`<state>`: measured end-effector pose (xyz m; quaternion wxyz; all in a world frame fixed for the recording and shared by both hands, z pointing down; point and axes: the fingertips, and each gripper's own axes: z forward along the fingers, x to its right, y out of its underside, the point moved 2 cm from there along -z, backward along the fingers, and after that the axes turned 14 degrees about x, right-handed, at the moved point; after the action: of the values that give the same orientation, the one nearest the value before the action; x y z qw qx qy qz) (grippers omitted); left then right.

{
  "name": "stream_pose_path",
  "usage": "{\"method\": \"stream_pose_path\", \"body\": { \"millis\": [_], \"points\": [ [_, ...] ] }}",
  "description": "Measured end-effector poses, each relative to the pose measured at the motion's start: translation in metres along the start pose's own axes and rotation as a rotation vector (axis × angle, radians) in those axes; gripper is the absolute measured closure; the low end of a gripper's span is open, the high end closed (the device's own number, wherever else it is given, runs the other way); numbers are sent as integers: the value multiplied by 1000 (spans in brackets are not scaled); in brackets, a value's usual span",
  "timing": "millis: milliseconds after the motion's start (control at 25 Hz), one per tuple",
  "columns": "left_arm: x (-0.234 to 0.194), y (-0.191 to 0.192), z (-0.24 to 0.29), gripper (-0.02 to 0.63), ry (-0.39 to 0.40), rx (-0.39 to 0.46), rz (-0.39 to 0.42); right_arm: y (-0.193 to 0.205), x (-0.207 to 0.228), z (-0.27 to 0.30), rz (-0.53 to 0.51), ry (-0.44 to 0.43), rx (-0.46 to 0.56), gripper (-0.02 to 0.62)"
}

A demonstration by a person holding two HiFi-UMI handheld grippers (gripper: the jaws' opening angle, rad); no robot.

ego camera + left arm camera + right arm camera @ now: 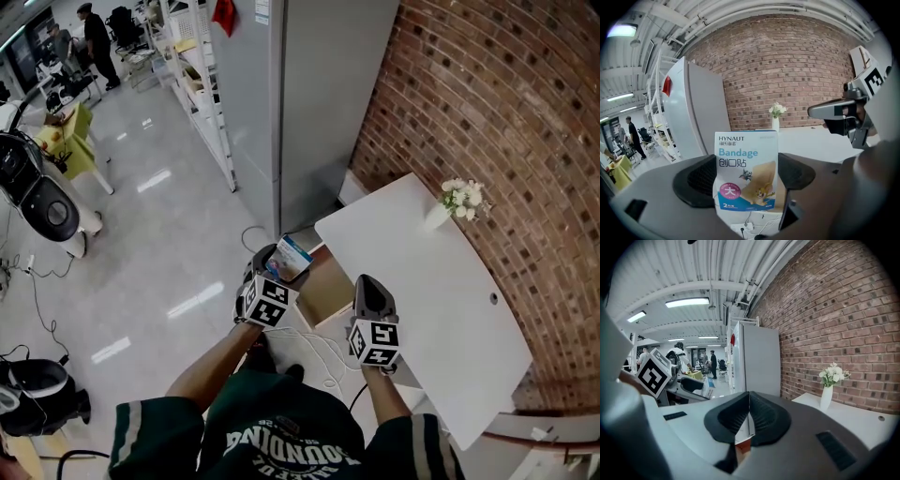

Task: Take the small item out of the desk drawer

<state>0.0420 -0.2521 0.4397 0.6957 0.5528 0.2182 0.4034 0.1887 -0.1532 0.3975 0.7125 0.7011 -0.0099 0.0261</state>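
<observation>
The bandage packet (746, 171) is held up in the air, out of the drawer (323, 292). The drawer is seen open below it, at the edge of the white tabletop (441, 300). The packet is thin and smooth. Only its lower part is pinched, so most of it sticks up free. It is judged that the packet could slide out if the squeeze is loosened a little or if it is swung fast. Then it would be dropped onto the shiny floor (178, 253) or back into the drawer. The open drawer could also be bumped by an arm, since it sticks out just below both hands.

The packet is stood upright between the two dark pads of the left tongs (747, 180). It is clamped by them from both sides, with its printed face turned to the camera. The right tongs (747, 416) are pressed together with nothing in them. They are held just beside the left tongs, over the tabletop edge, apart from the packet. A vase of flowers (457, 202) is set well apart, at the far end of the tabletop.
</observation>
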Motion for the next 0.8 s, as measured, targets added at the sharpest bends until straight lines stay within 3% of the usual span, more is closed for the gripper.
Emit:
{"method": "stream_pose_path", "body": {
  "millis": [800],
  "points": [
    [11,5,-2,199,24,-17,1,10,-15,-4,18,-60,-38,571]
  ]
}}
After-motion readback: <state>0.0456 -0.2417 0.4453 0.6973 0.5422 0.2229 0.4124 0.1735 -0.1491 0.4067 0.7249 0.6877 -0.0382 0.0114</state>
